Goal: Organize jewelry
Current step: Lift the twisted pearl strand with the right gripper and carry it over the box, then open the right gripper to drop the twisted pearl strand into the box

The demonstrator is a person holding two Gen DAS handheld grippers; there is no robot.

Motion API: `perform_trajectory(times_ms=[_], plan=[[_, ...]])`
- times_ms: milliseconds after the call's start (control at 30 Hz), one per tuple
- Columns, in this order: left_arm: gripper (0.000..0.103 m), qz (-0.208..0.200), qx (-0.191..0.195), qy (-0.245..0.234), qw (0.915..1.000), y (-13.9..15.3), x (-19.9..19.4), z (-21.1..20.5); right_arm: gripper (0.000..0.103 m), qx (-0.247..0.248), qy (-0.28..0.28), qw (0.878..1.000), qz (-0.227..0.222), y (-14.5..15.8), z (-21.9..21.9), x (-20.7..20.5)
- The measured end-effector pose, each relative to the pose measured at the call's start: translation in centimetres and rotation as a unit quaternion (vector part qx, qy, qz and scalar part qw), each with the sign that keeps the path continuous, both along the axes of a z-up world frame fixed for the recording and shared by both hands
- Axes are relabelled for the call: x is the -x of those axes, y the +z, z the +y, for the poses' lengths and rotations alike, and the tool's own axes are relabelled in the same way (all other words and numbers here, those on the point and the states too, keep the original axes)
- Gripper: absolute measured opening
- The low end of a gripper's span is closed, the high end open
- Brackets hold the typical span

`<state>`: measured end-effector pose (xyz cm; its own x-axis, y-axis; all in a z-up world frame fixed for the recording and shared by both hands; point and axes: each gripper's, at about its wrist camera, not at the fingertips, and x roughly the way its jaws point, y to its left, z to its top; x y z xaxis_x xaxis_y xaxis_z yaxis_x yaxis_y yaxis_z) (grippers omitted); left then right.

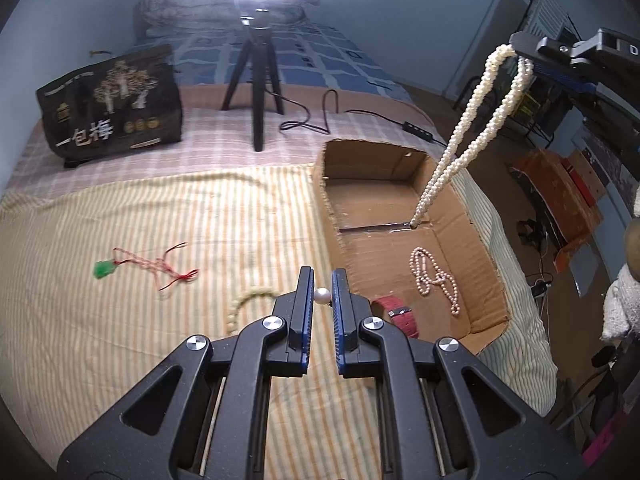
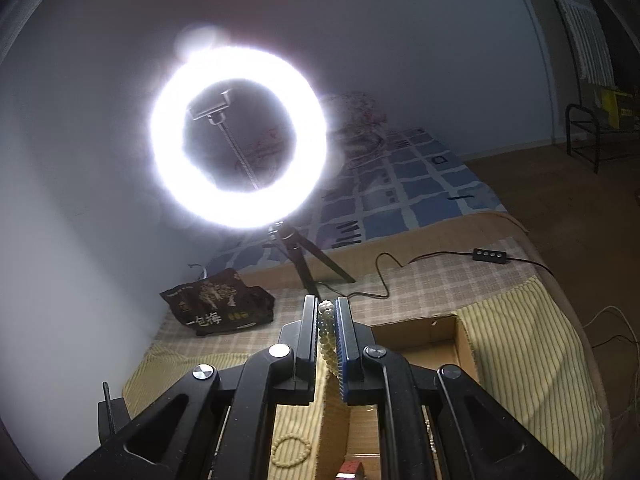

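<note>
My left gripper (image 1: 322, 294) is shut on a single white pearl (image 1: 322, 295), held just above the striped bedspread beside the cardboard box (image 1: 460, 200). My right gripper (image 2: 325, 312) is shut on a long white pearl necklace (image 1: 472, 128); it also shows between the jaws in the right wrist view (image 2: 325, 328). The necklace hangs from high up with its lower end touching the box floor. In the box lie a pink bead necklace (image 1: 434, 280) and a red watch strap (image 1: 398, 314). On the bedspread lie a green pendant on red cord (image 1: 105, 269) and a cream bead bracelet (image 1: 248, 304).
A ring light (image 2: 240, 136) on a black tripod (image 1: 256, 80) stands at the back, its cable and switch (image 1: 416, 127) running right. A black snack bag (image 1: 112, 100) sits at the back left. The bed edge drops off on the right to cluttered floor.
</note>
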<state>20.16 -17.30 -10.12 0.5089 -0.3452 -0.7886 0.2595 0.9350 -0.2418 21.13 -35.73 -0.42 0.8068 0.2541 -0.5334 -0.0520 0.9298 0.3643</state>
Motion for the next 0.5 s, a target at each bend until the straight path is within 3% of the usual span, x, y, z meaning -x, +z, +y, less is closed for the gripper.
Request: perform_trajectory(times_ms=[500], plan=[[0.007, -0.003, -0.020, -0.023, 0.9995, -2.2, -1.6, -5.0, 0.006, -0.023, -0.046, 0.998, 0.048, -4.1, -5.6, -3.0]])
